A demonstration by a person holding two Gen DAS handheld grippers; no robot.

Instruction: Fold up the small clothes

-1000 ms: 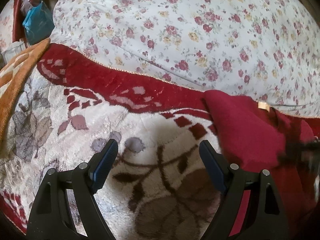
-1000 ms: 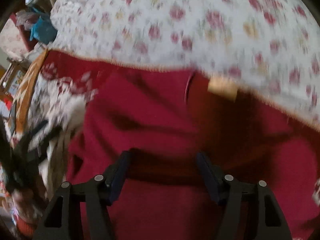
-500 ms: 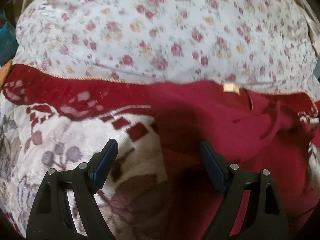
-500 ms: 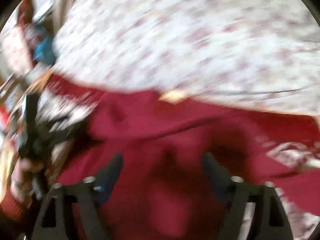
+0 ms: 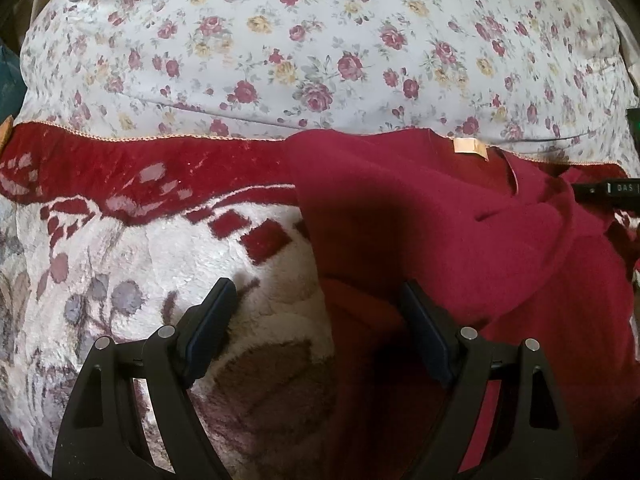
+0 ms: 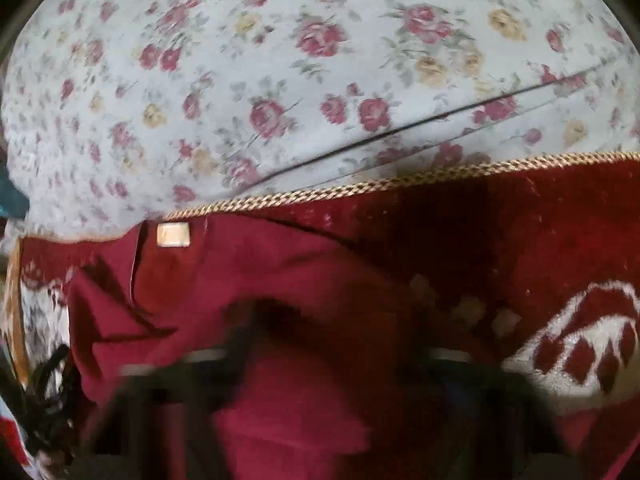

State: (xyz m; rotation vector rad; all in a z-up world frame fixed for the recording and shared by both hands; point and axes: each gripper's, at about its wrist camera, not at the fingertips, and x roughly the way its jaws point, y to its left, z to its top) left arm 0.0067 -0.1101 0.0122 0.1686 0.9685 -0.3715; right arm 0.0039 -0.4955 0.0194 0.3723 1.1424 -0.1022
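Right gripper [image 6: 340,384]: fingers smeared by motion blur, jaw gap unreadable, though closing just now over red garment [image 6: 288,420]. Garment's lower part: cut off by frame edge. Left gripper [image 6: 48,400]: dark blur at border

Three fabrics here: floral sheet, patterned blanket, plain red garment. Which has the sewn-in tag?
The plain red garment: a small beige tag sits at its neckline; the others show none.

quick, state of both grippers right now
Left gripper: open, edge of the red garment between its fingers, ungripped.
Right gripper: blurred, jaws just closing over the garment; grip cannot be told.
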